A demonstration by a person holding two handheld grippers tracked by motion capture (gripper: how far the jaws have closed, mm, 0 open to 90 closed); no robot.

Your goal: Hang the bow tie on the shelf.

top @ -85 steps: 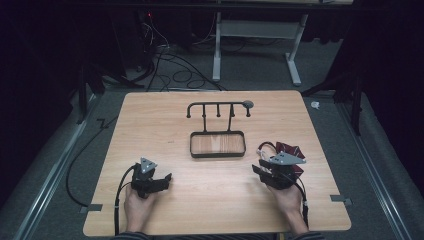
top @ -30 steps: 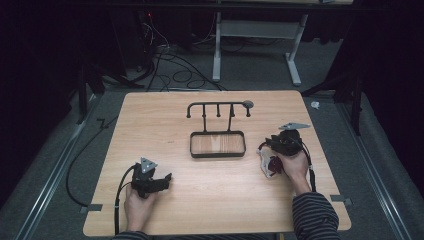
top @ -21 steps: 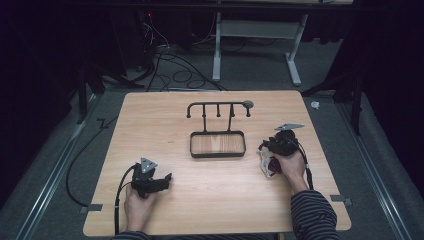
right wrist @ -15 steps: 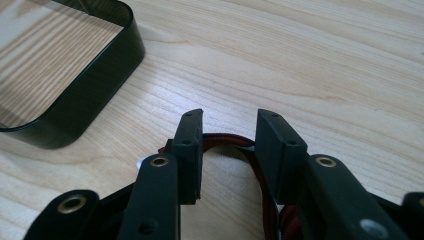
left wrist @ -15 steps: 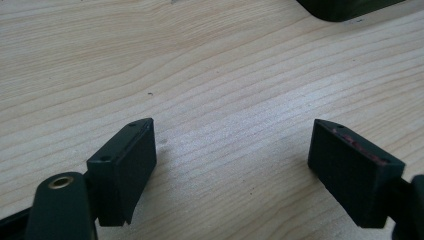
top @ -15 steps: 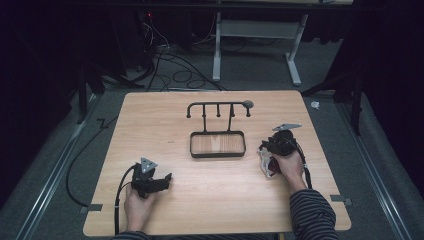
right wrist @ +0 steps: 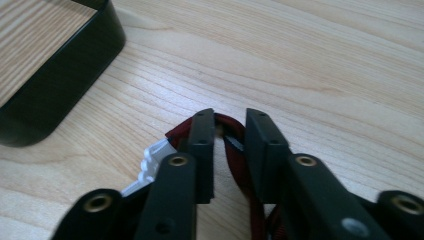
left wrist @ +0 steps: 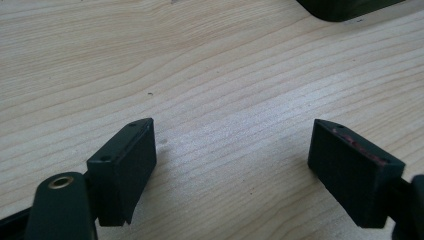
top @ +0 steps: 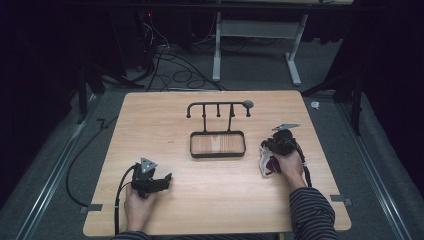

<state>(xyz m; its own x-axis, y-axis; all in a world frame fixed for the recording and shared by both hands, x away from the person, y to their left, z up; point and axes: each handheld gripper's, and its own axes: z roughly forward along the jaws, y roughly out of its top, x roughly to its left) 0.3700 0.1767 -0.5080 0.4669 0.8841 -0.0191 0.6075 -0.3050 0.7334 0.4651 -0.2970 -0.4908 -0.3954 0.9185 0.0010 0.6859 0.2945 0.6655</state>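
Right gripper jaws just closed onto the dark red strap lying on the surface right of the rack tray, grip looks set for lifting; left gripper jaws apart, idle

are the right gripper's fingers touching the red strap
Touching. In the right gripper view the fingers of the right gripper, which have just been closing, pinch the red strap with no gap.

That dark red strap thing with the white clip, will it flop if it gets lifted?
Probably. The dark red strap with the white clip bends in a loop between the right gripper jaws, so it looks soft. It seems thin and likely light. The clip may dangle.
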